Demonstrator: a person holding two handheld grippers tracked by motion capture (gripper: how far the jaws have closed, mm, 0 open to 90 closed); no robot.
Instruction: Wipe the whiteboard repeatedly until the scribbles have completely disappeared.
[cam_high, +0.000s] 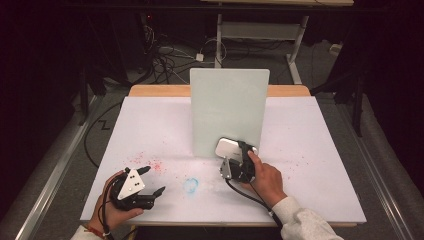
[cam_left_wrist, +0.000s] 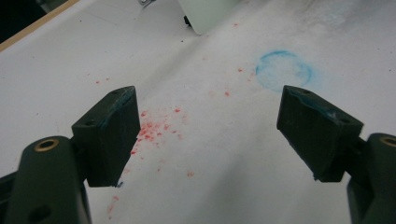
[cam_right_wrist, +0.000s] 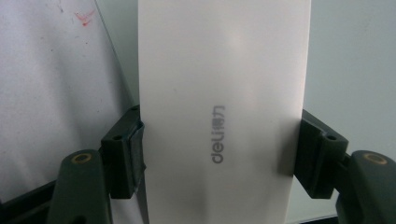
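A: What did the right gripper have in it?

B: A white eraser block with "deli" printed along its flat face. The jaws were clamped on its two long sides, the pads pressing flush against both edges. The block ran forward between them and past their tips.

A: And where was that against the whiteboard?

B: The board stood upright near the middle of the table. The block was right at the board's lower right corner, just in front of its face. Whether it touched the board I could not tell; from above it overlapped the bottom edge.

A: How should the wipe have been handled, in your view?

B: I judged that the block needed to meet the board squarely, flat side on, with light, even pressure. The board looked free-standing, so a hard push could have tipped it back. Keeping the squeeze steady on the long sides would have stopped the block twisting during a stroke.

A: The left gripper?

B: Well to the left of the board and nearer the person, low over the table. Its jaws stood wide apart with nothing between them, above red specks and near a blue ring stain.
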